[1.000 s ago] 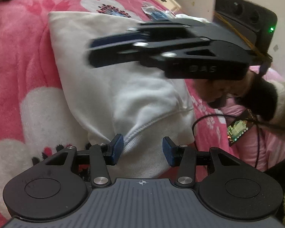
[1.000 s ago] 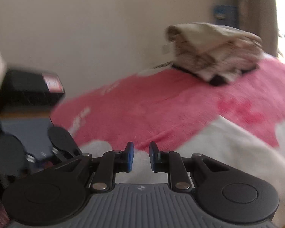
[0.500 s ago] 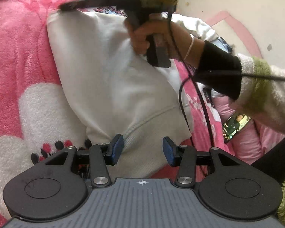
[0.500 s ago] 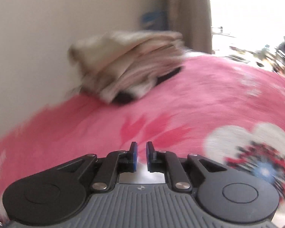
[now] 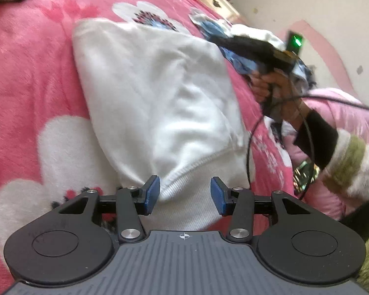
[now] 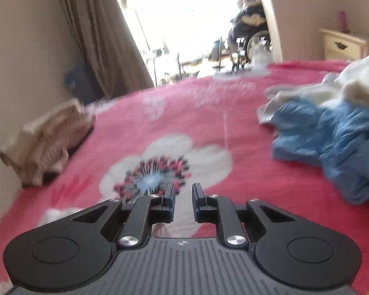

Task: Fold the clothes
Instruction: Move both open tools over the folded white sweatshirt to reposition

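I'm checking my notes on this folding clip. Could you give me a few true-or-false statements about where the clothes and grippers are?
1. The white garment lies on a pink flowered blanket. True.
2. The left gripper is clamped shut on the garment's ribbed hem. False: its pads stand apart, with the hem between them and unpinched.
3. The right gripper holds the blue cloth. False: nothing is between its opening jaws; the cloth lies off to the right.
4. A folded stack of clothes sits by the wall. True.
5. The nightstand is dark brown. False: it is cream.
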Motion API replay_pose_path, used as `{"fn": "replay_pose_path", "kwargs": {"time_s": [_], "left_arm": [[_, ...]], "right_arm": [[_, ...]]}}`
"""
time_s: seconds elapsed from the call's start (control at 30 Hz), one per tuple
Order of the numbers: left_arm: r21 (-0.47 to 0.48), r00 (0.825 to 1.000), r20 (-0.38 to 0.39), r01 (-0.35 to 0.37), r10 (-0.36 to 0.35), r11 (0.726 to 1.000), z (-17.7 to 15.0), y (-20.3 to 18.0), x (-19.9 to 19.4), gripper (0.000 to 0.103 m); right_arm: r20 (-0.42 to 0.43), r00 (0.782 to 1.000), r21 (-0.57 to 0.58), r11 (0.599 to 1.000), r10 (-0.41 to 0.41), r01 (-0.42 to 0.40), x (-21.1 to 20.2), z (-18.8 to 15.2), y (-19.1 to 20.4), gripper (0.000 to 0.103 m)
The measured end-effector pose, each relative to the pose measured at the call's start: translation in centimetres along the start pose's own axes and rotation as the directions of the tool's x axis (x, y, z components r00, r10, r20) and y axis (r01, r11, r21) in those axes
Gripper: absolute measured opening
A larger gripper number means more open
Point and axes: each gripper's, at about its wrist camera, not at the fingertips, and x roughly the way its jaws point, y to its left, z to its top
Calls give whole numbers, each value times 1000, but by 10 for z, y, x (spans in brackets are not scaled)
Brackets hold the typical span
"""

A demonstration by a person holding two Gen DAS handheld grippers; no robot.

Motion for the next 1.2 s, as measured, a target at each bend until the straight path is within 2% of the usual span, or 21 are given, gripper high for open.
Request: {"fn": "replay_pose_path", "kwargs": {"time_s": [0.03, 0.1, 0.17, 0.27, 0.3, 0.4, 0.5, 0.53, 0.6, 0.7, 0.83, 0.9, 1.0, 1.03, 1.1, 1.13, 1.2], "left_arm": [[-6, 1000, 15, -12, 12, 1000, 4, 1, -3, 45], [3, 997, 63, -40, 40, 999, 14, 6, -17, 45], [22, 992, 110, -72, 69, 997, 26, 6, -24, 46], [77, 984, 152, -102, 89, 992, 41, -3, -13, 46], [107, 983, 159, -112, 94, 988, 46, -9, -2, 46], [201, 979, 176, -140, 104, 970, 58, -27, 30, 46], [291, 977, 180, -160, 110, 943, 63, -42, 56, 46], [298, 979, 178, -154, 103, 942, 64, -45, 61, 46], [300, 980, 177, -139, 88, 944, 67, -49, 69, 46], [268, 987, 149, -99, 60, 958, 63, -51, 76, 46], [301, 995, 94, -67, 40, 951, 33, -63, 73, 47], [305, 995, 87, -63, 38, 950, 18, -66, 60, 49], [255, 999, 51, -14, 1, 967, 7, -64, 41, 49], [245, 999, 51, -5, -8, 970, 5, -63, 34, 49], [222, 999, 48, 12, -23, 975, 11, -61, 22, 50], [204, 999, 45, 21, -30, 979, 15, -60, 17, 50], [156, 997, 70, 2, -13, 988, 30, -55, 11, 50]], "right_arm": [[13, 1000, -11, 1000, 22, -22, -10, 1, 3, 17], [-13, 995, -69, 993, 96, -97, -23, -2, 17, 17], [-75, 984, -147, 975, 158, -168, -23, -12, 38, 17], [-213, 959, -219, 948, 185, -231, -9, -36, 61, 17], [-259, 951, -245, 940, 171, -236, -5, -44, 66, 17], [-318, 948, -321, 938, 22, -130, -12, -63, 57, 17], [-302, 951, -309, 950, -59, -39, -29, -59, 49, 21], [-283, 958, -294, 955, -40, -47, -35, -55, 50, 21], [-257, 965, -242, 963, 54, -118, -43, -48, 59, 21], [-277, 942, -172, 955, 188, -242, -46, -57, 75, 21], [-386, 906, -159, 955, 173, -250, -56, -101, 78, 21], [-395, 905, -169, 955, 160, -243, -73, -114, 78, 21], [-399, 904, -155, 959, 157, -235, -98, -119, 76, 21], [-392, 908, -155, 962, 147, -223, -103, -118, 74, 23], [-363, 924, -121, 977, 120, -174, -103, -109, 68, 33], [-346, 933, -95, 985, 102, -143, -102, -103, 64, 42], [-312, 948, -42, 996, 66, -83, -99, -92, 57, 47]]}}
